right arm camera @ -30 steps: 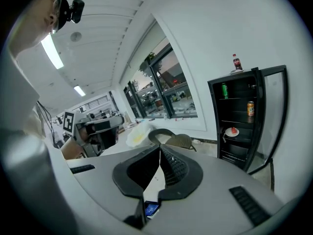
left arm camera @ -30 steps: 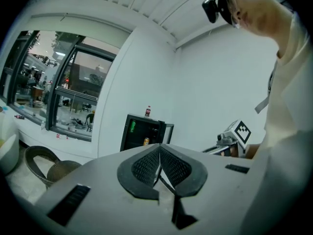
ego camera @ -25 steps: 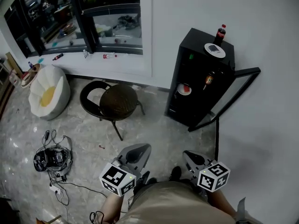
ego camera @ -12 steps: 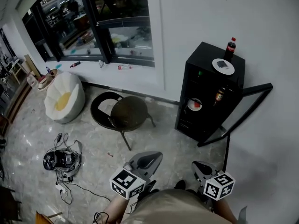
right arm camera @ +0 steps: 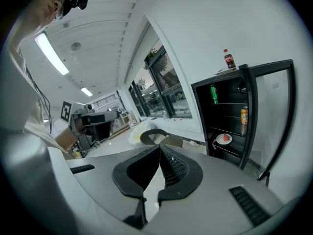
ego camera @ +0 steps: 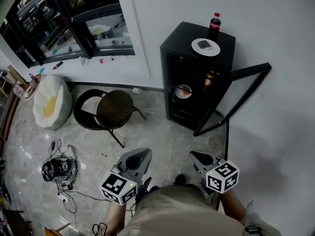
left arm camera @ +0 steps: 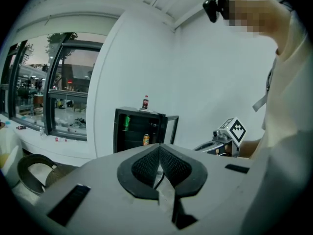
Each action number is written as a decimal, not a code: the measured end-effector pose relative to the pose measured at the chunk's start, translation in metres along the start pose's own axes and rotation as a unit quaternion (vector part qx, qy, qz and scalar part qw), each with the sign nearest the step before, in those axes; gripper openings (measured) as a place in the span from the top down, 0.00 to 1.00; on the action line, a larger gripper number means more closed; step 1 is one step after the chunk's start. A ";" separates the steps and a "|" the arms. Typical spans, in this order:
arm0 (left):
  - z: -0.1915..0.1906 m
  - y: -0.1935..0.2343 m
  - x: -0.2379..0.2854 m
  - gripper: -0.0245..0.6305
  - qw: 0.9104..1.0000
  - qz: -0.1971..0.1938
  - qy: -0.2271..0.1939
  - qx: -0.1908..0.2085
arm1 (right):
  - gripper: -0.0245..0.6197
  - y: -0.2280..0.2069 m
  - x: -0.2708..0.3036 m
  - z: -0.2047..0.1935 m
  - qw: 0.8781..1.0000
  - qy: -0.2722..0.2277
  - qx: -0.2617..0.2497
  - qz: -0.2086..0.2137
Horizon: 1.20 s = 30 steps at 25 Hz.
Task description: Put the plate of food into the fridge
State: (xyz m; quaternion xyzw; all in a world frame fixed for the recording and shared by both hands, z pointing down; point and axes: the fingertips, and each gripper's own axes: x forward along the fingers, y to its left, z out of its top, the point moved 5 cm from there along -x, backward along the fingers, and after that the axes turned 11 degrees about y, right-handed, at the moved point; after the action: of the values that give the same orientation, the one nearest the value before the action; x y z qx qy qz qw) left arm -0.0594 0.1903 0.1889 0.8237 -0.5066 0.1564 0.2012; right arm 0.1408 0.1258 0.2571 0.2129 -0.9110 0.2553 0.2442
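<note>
**Plate of food on a fridge shelf, door open**

Plate with red food (ego camera: pixel 183 91) lies on a middle shelf inside the fridge (ego camera: pixel 179 39). A second plate (ego camera: pixel 205 46) sits on top of the fridge. Over the last second nothing at the fridge has moved; only the person's view has swung. The left gripper (left arm camera: pixel 159 156) and right gripper (right arm camera: pixel 160 154) are pressed together on nothing, well short of the fridge. The job looks done except for the open door (ego camera: pixel 251 69).

Both the left tool (ego camera: pixel 132 166) and right tool (ego camera: pixel 202 160) are held low before the torso, jaws together, empty.
</note>
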 end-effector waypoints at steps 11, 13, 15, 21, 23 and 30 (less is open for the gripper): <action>0.026 -0.043 0.059 0.95 0.998 -0.039 0.020 0.046 | 0.93 -0.052 -0.038 0.000 0.999 -0.034 0.011 -0.007; 0.029 -0.050 0.065 0.95 0.996 -0.046 0.026 0.065 | 0.93 -0.058 -0.045 0.000 0.999 -0.041 0.011 -0.017; 0.032 -0.051 0.070 0.95 0.996 -0.046 0.027 0.072 | 0.93 -0.062 -0.048 -0.003 0.998 -0.047 0.020 -0.024; 0.032 -0.051 0.074 0.95 0.996 -0.061 0.013 0.067 | 0.93 -0.056 -0.046 -0.012 0.999 -0.033 0.027 -0.028; 0.029 -0.047 0.075 0.95 0.996 -0.063 0.012 0.062 | 0.93 -0.055 -0.045 -0.012 0.999 -0.028 0.023 -0.034; 0.029 -0.023 0.079 0.95 0.996 -0.075 0.003 0.051 | 0.93 -0.060 -0.034 -0.001 0.998 -0.018 0.024 -0.063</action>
State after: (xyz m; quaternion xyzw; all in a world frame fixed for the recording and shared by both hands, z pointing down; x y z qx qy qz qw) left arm -0.0024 0.1249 0.1961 0.8684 -0.4336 0.1691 0.1713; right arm 0.1989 0.0889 0.2607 0.2799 -0.8936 0.2572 0.2386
